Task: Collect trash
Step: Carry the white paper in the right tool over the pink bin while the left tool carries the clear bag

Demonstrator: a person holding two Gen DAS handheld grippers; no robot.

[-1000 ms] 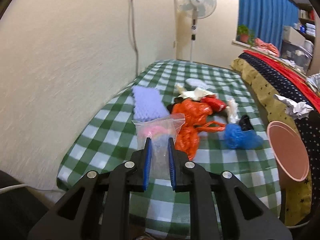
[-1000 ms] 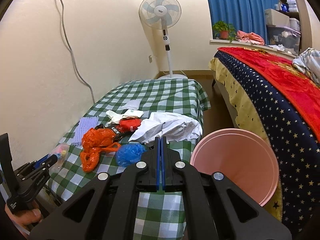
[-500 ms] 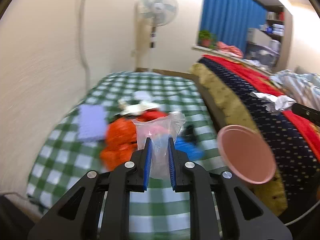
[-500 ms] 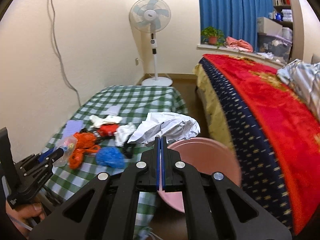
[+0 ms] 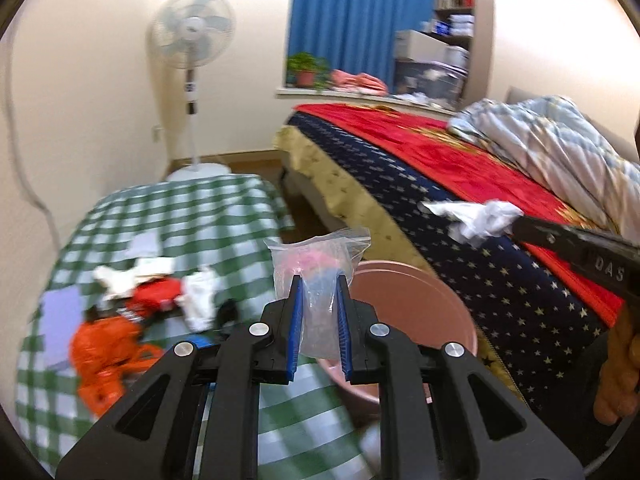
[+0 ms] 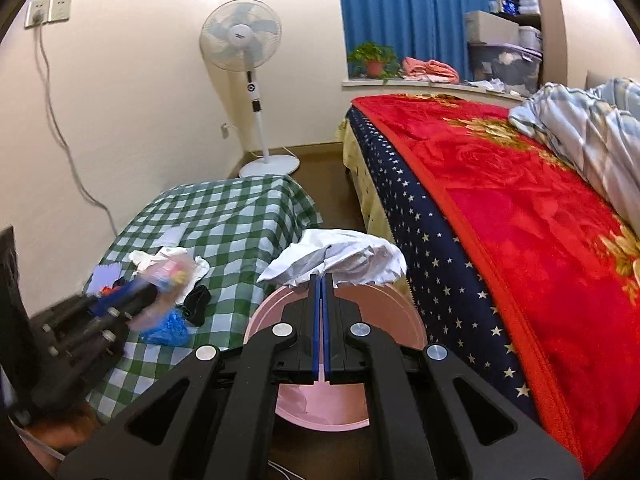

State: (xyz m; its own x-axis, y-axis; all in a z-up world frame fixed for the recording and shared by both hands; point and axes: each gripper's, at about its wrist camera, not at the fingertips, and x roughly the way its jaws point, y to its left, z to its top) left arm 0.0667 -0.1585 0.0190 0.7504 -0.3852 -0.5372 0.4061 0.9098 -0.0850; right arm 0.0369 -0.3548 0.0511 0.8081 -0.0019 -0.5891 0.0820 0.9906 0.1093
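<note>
The left gripper (image 5: pixel 319 312) grasps a clear plastic zip bag (image 5: pixel 318 276) just before the round pink bin (image 5: pixel 424 300). The right gripper (image 6: pixel 321 280), clenched on crumpled white paper (image 6: pixel 340 258), hangs above the bin. Next, both must release over its opening.

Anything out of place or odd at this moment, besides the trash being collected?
Nothing stands out. The left gripper holds a clear zip bag and the right gripper holds crumpled white paper, both near the pink bin. More trash lies loose on the checked cloth, as expected.
</note>
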